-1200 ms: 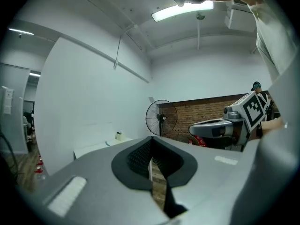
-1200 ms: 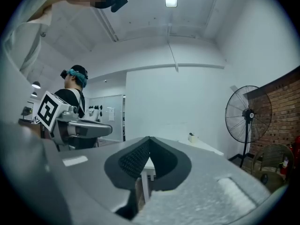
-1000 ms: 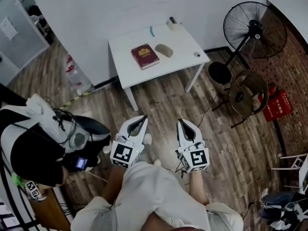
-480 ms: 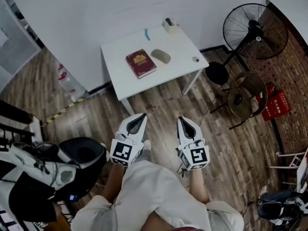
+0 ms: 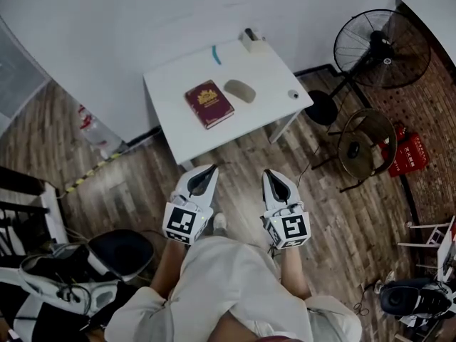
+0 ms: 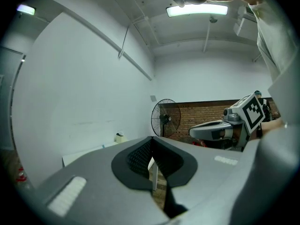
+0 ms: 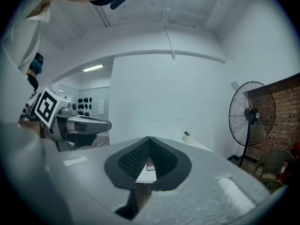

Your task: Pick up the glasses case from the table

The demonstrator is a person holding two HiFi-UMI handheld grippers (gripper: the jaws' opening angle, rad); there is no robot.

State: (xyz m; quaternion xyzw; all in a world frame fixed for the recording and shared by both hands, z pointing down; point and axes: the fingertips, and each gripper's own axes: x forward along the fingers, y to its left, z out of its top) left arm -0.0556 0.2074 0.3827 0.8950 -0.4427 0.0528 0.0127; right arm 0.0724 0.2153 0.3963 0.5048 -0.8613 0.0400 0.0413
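Observation:
The glasses case [image 5: 240, 90], a grey-olive oval, lies on the white table [image 5: 178, 123] beside a dark red book [image 5: 209, 104]. My left gripper [image 5: 211, 169] and right gripper [image 5: 269, 173] hover side by side over the wooden floor, short of the table's near edge, both shut with nothing between the jaws. In the left gripper view the tips [image 6: 151, 138] meet, with the table edge [image 6: 84, 153] beyond. In the right gripper view the tips [image 7: 149, 138] touch, and the red book [image 7: 150, 165] shows through the gap.
A small box [image 5: 251, 40] and a small round item [image 5: 293, 95] sit on the table. A standing fan [image 5: 376, 47] and a round wicker stool [image 5: 363, 141] stand to the right. A red crate [image 5: 407, 154] lies beyond. A black bag [image 5: 117, 251] rests on the floor at the left.
Both grippers have moved closer to the table, which now sits lower and nearer in the head view. The bag at the left has slid toward the bottom of the view.

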